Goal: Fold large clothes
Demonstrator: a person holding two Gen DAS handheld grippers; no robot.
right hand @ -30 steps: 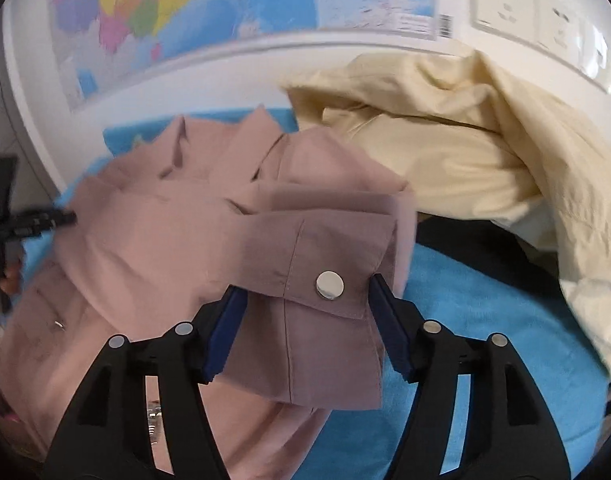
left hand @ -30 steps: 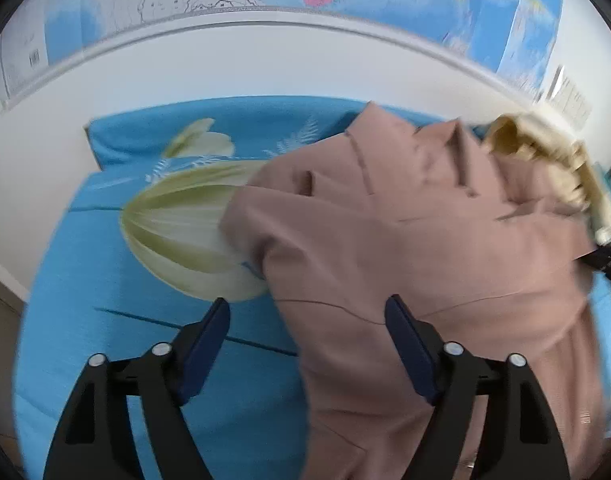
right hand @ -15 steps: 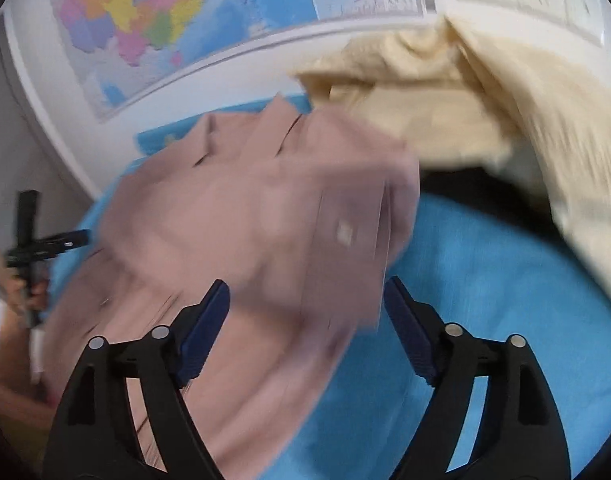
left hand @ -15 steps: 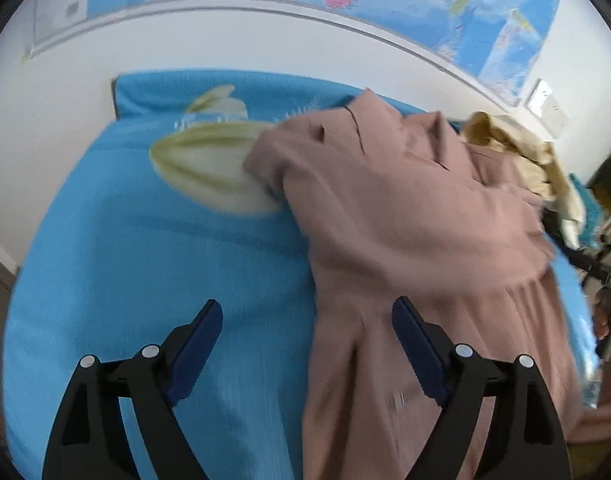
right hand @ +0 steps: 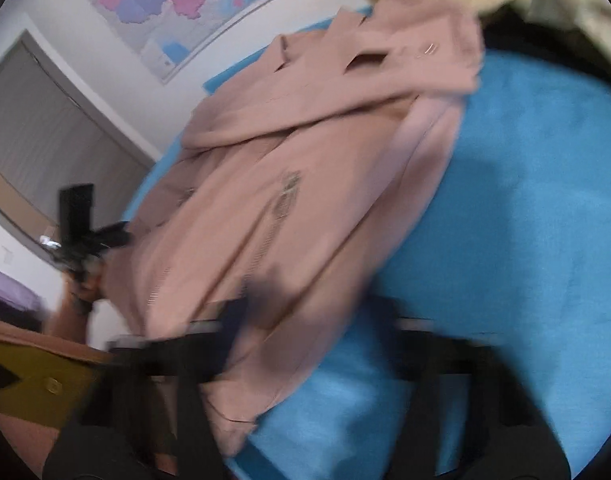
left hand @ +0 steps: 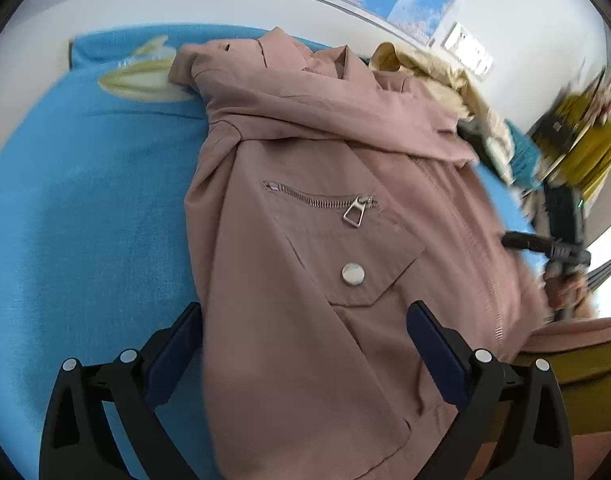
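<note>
Stage: early to middle, by judgement; both sleeves of the pink jacket (left hand: 305, 216) laid across the chest, lower body not yet folded up.
Left to do: probably lifting the hem toward the collar and squaring the bundle.
Jacket location: flat on the blue bedspread (left hand: 85, 208), collar toward the wall, hem hanging toward the near edge.
Left gripper (left hand: 305, 344): jaws opening, spread wide over the lower jacket, cloth lying between them without pad contact.
Right gripper (right hand: 317, 344): heavily blurred, jaws closing; jacket hem close by, grip on it impossible to confirm.
Jacket fabric: smooth, matte, medium-weight woven cloth, soft creases at the shoulders.
Hardware: slanted metal zip (left hand: 321, 200) with a triangular pull, round silver snap (left hand: 353, 273) on a pointed pocket flap.
Bedspread: fuzzy, towel-like pile, pale leaf print (left hand: 141, 80) near the head.
Neighbouring clothes: crumpled cream garment (left hand: 445, 80) just beside the collar, touching the jacket's far shoulder.
</note>
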